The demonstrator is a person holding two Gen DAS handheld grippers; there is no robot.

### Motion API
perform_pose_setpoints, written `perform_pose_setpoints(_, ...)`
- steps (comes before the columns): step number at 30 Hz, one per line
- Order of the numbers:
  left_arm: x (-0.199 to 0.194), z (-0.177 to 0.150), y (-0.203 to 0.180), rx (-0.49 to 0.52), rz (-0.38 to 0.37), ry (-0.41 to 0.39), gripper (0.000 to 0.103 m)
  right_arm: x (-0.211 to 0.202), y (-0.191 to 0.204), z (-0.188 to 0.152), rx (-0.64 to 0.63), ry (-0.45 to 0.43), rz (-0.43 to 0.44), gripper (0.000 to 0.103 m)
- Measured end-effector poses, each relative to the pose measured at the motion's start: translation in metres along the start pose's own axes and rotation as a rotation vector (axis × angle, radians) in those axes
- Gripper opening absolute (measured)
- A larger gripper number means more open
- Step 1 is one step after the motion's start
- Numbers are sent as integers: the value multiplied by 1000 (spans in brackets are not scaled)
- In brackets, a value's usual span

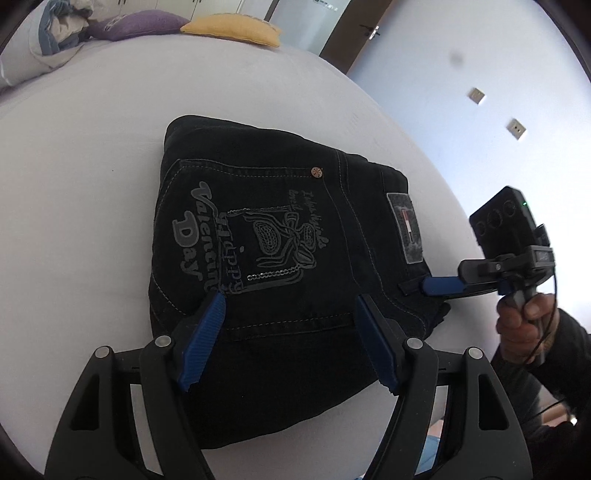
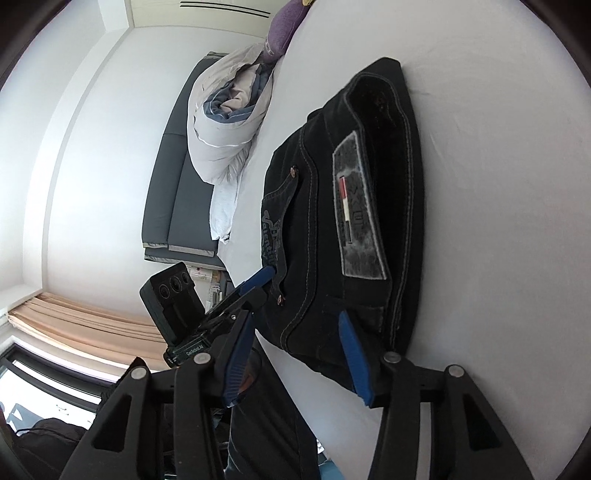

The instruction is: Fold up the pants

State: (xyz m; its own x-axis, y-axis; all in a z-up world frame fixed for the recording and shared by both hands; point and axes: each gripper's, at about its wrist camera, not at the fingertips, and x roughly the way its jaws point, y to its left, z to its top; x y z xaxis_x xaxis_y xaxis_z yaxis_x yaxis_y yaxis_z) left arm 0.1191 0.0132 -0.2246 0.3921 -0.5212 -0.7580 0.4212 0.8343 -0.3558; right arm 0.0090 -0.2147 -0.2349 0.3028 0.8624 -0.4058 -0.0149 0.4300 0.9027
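Note:
The black jeans (image 1: 280, 236) lie folded into a compact bundle on the white bed, back pocket with grey "Valentine Day" print facing up and a grey waist patch (image 1: 405, 232) at the right. My left gripper (image 1: 291, 314) is open, its blue fingers spread over the near edge of the bundle, holding nothing. My right gripper (image 2: 295, 332) is open at the waistband end of the jeans (image 2: 354, 206). It shows in the left wrist view (image 1: 436, 286), its blue tip against the belt loop. The left gripper shows in the right wrist view (image 2: 258, 277).
The white bed (image 1: 92, 166) surrounds the jeans. A yellow pillow (image 1: 236, 29), a purple pillow (image 1: 133, 24) and a bundled duvet (image 2: 225, 122) lie at the head end. A dark headboard (image 2: 173, 177) and a wall stand beyond. The bed edge is near me.

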Motion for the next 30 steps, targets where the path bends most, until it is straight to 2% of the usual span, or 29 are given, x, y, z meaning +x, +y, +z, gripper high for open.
perform_pose_setpoints(2,-9,2,-9,20,7,-14,71,-12,11,-1,-33,-25,-12,57)
perform_pose_setpoints(4,-28,6,-13,22,-17,-44,71,-28,16,1,-37,-76,-6,68)
perform_pose_setpoints(5,-39,8,-12,19,-17,-67,74,-38,15,1,-38,-104,-19,76)
perform_pose_setpoints(6,-48,12,-9,11,-6,-88,84,-43,14,4,-36,-123,-36,80)
perform_pose_setpoints(7,-54,16,-1,-5,16,-104,92,-47,11,7,-26,-139,-58,81)
perform_pose_setpoints(11,-67,29,52,-152,82,-127,92,-52,-9,19,71,-185,-121,81)
perform_pose_setpoints(13,-64,35,75,-236,37,-101,92,-44,-13,23,83,-180,-136,81)
perform_pose_setpoints(15,-53,41,86,-268,40,-44,92,-36,-16,29,88,-159,-177,81)
perform_pose_setpoints(20,-16,51,84,-235,34,82,92,-21,-18,44,96,-128,-213,81)
perform_pose_setpoints(22,-7,54,81,-226,35,101,92,-15,-17,51,98,-113,-233,80)
perform_pose_setpoints(24,3,57,77,-214,57,128,90,-9,-16,57,90,-100,-254,77)
perform_pose_setpoints(25,11,57,73,-206,69,145,83,-4,-15,61,87,-94,-265,76)
perform_pose_setpoints(27,22,58,71,-200,74,184,77,4,-14,67,87,-79,-282,74)
perform_pose_setpoints(29,26,62,69,-200,54,194,67,10,-13,73,85,-74,-277,73)
perform_pose_setpoints(30,27,64,68,-201,40,200,56,12,-13,75,84,-70,-277,67)
